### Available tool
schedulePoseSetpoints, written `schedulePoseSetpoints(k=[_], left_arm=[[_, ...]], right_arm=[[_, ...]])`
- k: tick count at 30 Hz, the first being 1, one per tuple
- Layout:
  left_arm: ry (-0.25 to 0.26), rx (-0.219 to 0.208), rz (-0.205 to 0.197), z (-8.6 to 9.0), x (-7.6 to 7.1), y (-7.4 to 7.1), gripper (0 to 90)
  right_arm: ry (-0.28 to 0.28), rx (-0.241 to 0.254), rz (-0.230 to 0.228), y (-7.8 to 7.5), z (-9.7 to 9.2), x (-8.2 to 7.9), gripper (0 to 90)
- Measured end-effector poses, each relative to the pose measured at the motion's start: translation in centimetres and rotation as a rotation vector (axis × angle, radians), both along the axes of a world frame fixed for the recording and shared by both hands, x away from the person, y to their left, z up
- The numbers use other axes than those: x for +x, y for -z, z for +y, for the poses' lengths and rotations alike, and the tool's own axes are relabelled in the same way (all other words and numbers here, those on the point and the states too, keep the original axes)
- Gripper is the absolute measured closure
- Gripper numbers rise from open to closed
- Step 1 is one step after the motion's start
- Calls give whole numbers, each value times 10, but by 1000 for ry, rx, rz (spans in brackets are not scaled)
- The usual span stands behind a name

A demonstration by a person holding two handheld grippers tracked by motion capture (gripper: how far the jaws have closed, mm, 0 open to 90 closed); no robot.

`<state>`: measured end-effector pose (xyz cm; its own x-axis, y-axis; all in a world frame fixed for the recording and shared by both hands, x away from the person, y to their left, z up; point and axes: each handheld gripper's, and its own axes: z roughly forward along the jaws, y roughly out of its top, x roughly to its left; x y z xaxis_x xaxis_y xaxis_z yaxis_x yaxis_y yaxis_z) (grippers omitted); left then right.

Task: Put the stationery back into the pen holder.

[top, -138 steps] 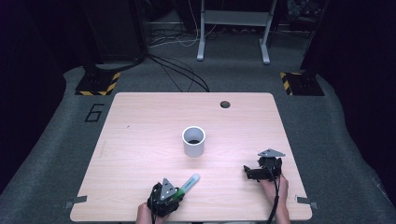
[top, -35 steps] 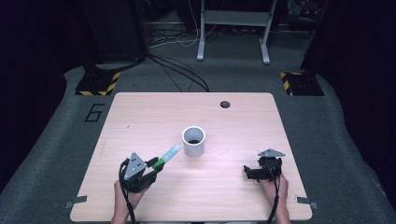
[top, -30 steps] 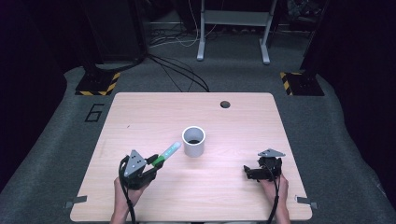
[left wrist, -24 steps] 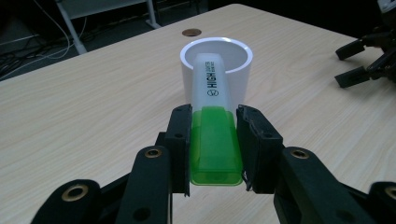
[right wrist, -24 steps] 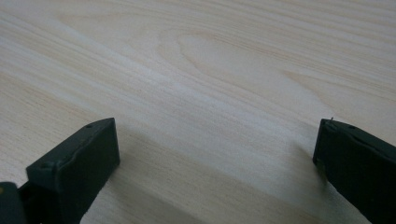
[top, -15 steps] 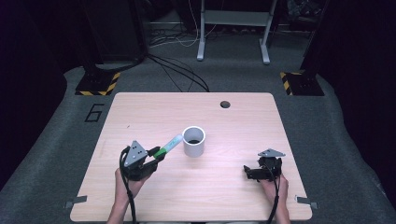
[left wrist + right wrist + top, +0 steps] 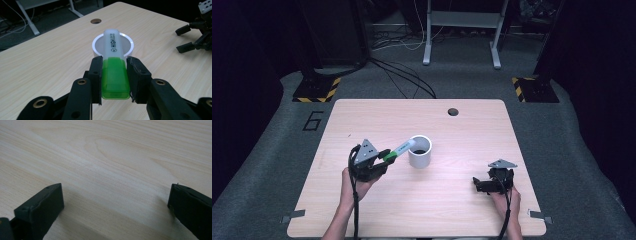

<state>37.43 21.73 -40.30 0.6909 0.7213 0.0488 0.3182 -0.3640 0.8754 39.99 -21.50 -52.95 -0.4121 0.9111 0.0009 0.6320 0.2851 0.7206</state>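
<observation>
Carrying the highlighter [image 7: 114, 67] up and fwd, the left gripper [image 7: 382, 159] clamps its green cap; tip now over the white cup [image 7: 420, 151] rim, approx ready to drop. Right gripper [image 7: 479, 184] idles wide-open on the table [image 7: 472, 130].

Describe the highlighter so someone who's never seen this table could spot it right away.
Start at the light wooden table and find the white cup near its middle. Just left of the cup, the left claw grips the highlighter: pale body tilted toward the cup's rim, and the only bright green thing here.
</observation>
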Motion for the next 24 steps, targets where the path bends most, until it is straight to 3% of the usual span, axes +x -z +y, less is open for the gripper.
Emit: schedulePoseSetpoints(k=[7,17,19,24], left_arm=[[8,8,33,-9,15,2,673],[14,62,79,-22,34,7,672],[17,78,109,-26,40,9,672],[16,78,133,-31,48,11,671]], right_arm=[[0,0,0,0,0,0,0],[1,0,0,0,0,0,0],[0,0,0,0,0,0,0],[1,0,0,0,0,0,0]])
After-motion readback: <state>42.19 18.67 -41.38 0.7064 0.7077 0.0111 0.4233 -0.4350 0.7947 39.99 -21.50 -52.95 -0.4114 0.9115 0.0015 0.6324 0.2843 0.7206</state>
